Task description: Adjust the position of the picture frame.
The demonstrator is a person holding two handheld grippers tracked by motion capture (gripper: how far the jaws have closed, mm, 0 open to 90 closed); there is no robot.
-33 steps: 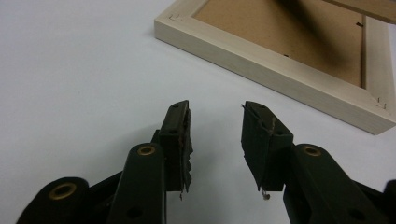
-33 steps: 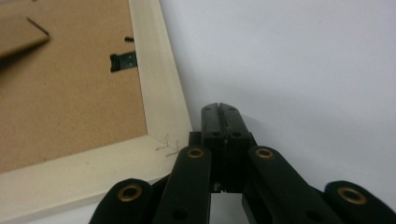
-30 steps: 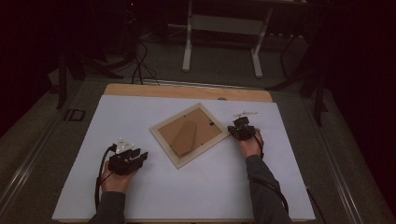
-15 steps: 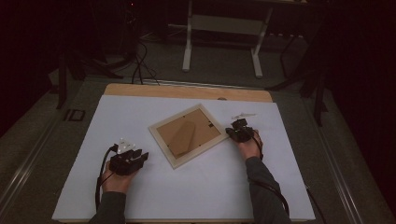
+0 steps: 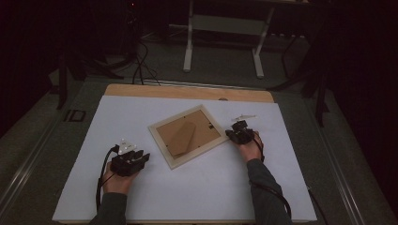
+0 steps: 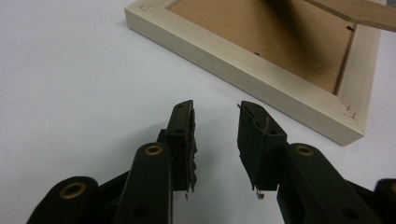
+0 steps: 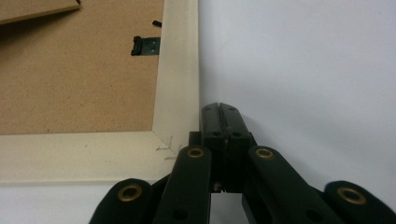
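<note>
Tools first, from left to right: our left tool (image 5: 139, 158) rests on the white tabletop (image 5: 141, 117) with its jaws spread partway and nothing between them, near the long edge of the picture frame (image 5: 187, 136) but not touching it. The frame lies face down and skewed in the middle of the tabletop, its brown backing board (image 7: 74, 79) up and its easel stand (image 5: 182, 138) lying across that board. On the right, our right tool (image 7: 220, 112) has its jaws pressed together on nothing and sits tight against the outer side of the frame's corner, just by a small black retaining clip (image 7: 144, 45).

We judge that we are nudging the frame. The risk is that a push at one corner, with the left tool standing off, swings the light frame instead of sliding it. The closed tip could also ride up over the pale wood and slip off.
</note>
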